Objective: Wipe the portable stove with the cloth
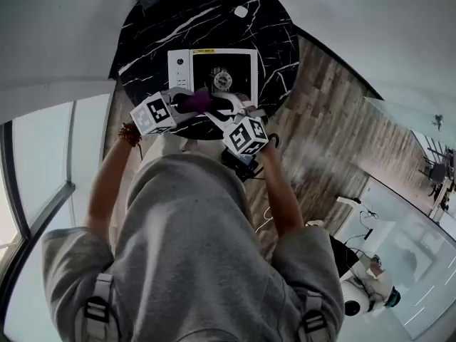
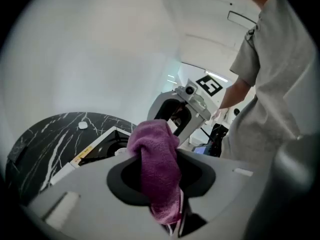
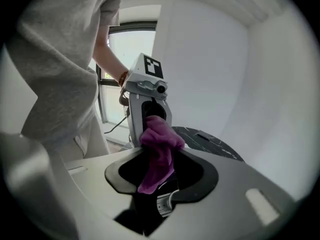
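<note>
The round black, white-veined worktop (image 1: 146, 45) carries the square white-framed portable stove (image 1: 214, 66), black-topped, towards its near side. My left hand-held gripper (image 1: 177, 102) is clamped on the magenta terry cloth (image 2: 157, 169), held up over the stove's near edge. My right hand-held gripper (image 1: 234, 112) has its jaws apart, with the cloth's loose end hanging between them. I judge that wiping hasn't begun and the whole top remains. Bare worktop lies far and left, and the near rim is close.
</note>
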Motion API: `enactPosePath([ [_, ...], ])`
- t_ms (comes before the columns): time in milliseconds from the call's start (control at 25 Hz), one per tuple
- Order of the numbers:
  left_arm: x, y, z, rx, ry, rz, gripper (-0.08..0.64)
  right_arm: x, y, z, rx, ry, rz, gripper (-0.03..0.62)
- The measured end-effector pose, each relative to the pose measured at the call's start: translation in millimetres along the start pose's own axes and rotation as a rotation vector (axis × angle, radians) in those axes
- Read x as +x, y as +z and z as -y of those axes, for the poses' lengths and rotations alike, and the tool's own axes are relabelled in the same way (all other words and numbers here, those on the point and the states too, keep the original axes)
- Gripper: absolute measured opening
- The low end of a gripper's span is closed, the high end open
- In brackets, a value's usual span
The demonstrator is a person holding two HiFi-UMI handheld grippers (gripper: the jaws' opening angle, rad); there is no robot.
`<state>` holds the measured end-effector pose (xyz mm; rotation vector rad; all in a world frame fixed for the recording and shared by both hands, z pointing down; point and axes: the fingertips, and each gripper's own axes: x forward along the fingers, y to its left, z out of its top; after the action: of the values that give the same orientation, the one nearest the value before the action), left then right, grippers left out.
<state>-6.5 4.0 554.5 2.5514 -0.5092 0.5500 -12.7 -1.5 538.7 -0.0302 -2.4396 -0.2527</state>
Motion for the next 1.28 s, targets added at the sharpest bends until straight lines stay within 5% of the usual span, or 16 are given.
enactPosePath([
  [120,4.4,3.5,6.8,-0.028,-0.025,-0.026,0.117,-8.7,-0.9,-4.7,-0.11,0.067,0.012,0.158],
  [280,16.1,23.6,25.6,-0.114,-0.113,0.028,0.133,-24.0,-14.9,-13.7,-0.323,0.154,-0.002,0.253],
  [400,28.3,45.5,23.7,-0.25,-0.126,0.132,0.133,-31.6,-23.0,-4.8,-0.511,0.08,0.012,0.239],
  [560,45.4,57.0,21.3,-0.366,-0.097,0.216,0.145,-36.0,-15.4,0.6,-0.605,0.024,0.096,0.269],
  [640,45.1,64.9,19.3,-0.414,-0.08,0.287,0.168,-43.0,-12.3,0.4,-0.613,0.021,0.154,0.251],
  [840,38.4,70.3,10.1,-0.572,-0.095,0.505,0.298,-59.8,-10.3,1.2,-0.38,0.09,0.289,0.1],
  [920,39.1,66.5,1.8,-0.543,-0.039,0.515,0.299,-57.1,-19.9,11.2,-0.307,0.121,0.278,0.091],
  [1040,23.6,45.9,-27.4,-0.468,0.175,0.485,0.298,-44.2,-48.4,64.0,-0.205,0.033,0.167,0.087],
  [1160,14.1,-2.5,-53.1,-0.376,0.408,0.331,0.295,-29.7,-96.7,122.4,-0.172,-0.035,-0.041,0.087],
  [1280,15.8,-51.0,-65.4,-0.34,0.498,0.17,0.295,-12.1,-130.6,157.3,-0.213,-0.012,-0.214,0.089],
])
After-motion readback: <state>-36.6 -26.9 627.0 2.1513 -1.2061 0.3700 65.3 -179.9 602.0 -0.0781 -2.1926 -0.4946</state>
